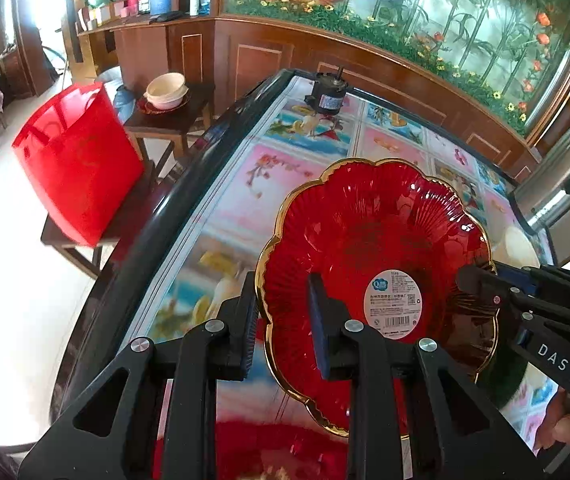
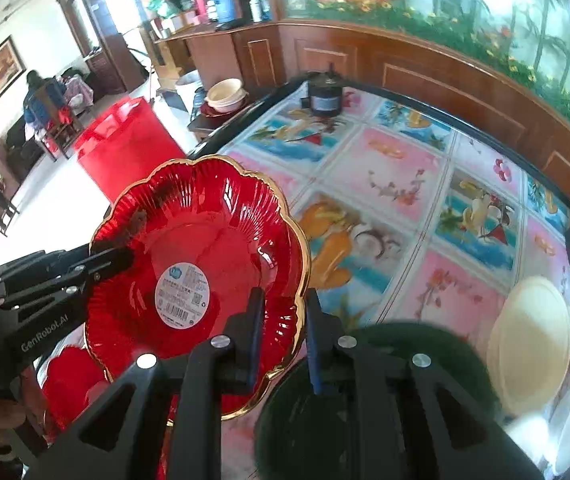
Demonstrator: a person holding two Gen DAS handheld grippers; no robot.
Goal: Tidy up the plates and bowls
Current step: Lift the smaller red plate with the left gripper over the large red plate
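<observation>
Both grippers pinch one red scalloped plate (image 1: pixel 373 256) by opposite rims: the left gripper (image 1: pixel 285 328) and right gripper (image 2: pixel 281 332) each have fingers pressed onto the gold edge. It looks stiff, glossy, slippery and breakable, best held at the rim. Beyond the fingers lies the picture-tiled worktop (image 2: pixel 405 184).

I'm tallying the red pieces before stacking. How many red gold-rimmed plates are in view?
2 for certain: one red plate held above the table by both grippers, and another under cream bowls on the side stool. Red shapes below the held plate may be more plates, unclear.
</observation>
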